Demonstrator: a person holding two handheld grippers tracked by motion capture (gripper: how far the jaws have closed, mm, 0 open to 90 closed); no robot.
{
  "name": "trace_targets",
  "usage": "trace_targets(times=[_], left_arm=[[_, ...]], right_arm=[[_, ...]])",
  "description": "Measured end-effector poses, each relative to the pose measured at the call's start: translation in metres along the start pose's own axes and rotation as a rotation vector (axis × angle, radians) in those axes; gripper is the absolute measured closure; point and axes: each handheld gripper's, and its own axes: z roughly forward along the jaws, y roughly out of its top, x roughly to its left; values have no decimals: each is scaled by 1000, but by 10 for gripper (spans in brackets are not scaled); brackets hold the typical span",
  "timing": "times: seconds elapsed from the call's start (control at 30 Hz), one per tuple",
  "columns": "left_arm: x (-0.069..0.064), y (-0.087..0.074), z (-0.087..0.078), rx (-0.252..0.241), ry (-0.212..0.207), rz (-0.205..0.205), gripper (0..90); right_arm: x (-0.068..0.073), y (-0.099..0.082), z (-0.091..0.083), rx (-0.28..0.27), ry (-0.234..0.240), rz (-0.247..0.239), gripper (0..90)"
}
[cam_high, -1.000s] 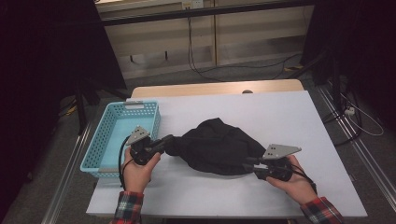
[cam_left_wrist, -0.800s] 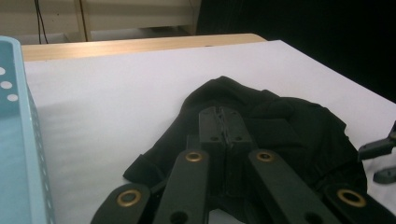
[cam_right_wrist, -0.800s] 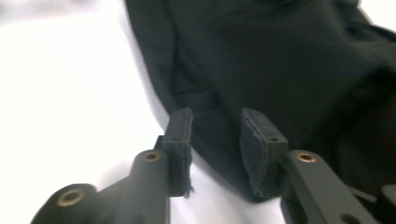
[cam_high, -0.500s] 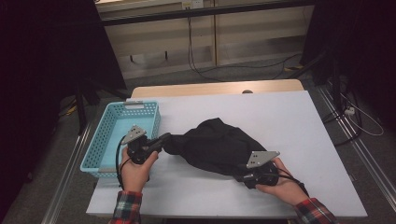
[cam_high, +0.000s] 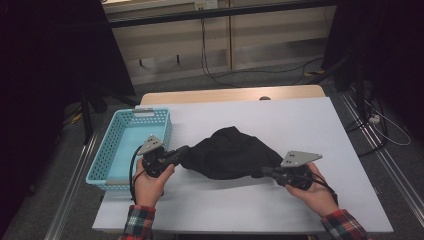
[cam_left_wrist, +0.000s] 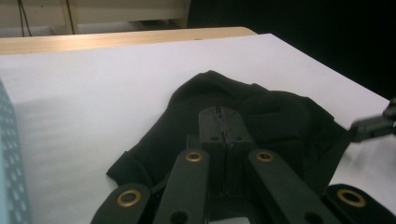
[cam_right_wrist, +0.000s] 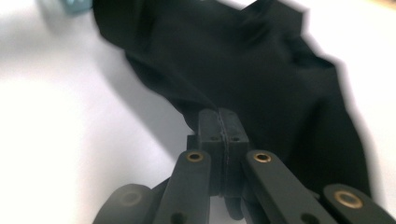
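A black cloth (cam_high: 230, 155) lies bunched in the middle of the white table (cam_high: 300, 120). My left gripper (cam_high: 184, 150) is shut on its left edge, and the left gripper view shows the shut jaw tips (cam_left_wrist: 219, 112) lying over the dark fabric (cam_left_wrist: 280, 112). My right gripper (cam_high: 265, 171) has just been closing its jaws on the cloth's right edge. In the right gripper view a thin fold of the cloth (cam_right_wrist: 261, 60) runs into the shut tips (cam_right_wrist: 219, 114). The right gripper (cam_left_wrist: 373, 128) also shows far off in the left gripper view.
A light blue mesh basket (cam_high: 100, 170) stands at the table's left edge, just behind my left hand. Bare white tabletop lies behind and in front of the cloth. Dark floor, cables and metal rails surround the table.
The right gripper reached left into the cloth's edge, then drew back to the right and slightly up with the edge. The left gripper has stayed in place.
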Motion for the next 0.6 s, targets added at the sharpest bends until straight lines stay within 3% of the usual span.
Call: trace_targets(times=[0.07, 0.17, 0.3, 0.5, 0.6], left_arm=[[-3, -2, 4, 7, -10, 2, 897], [-6, -3, 9, 25, -12, 8, 897], [-6, -8, 18, 52, -12, 9, 897], [-9, -13, 26, 87, -29, 26, 894], [-12, -16, 28, 99, -58, 19, 871]], right_arm=[[-8, 2, -10, -47, -20, 33, 900], [-17, 2, -14, -66, -41, 63, 900], [-27, 0, -9, -59, -78, 101, 900], [-31, -2, -1, -17, -98, 111, 900], [-32, -2, -1, -11, -100, 118, 900]])
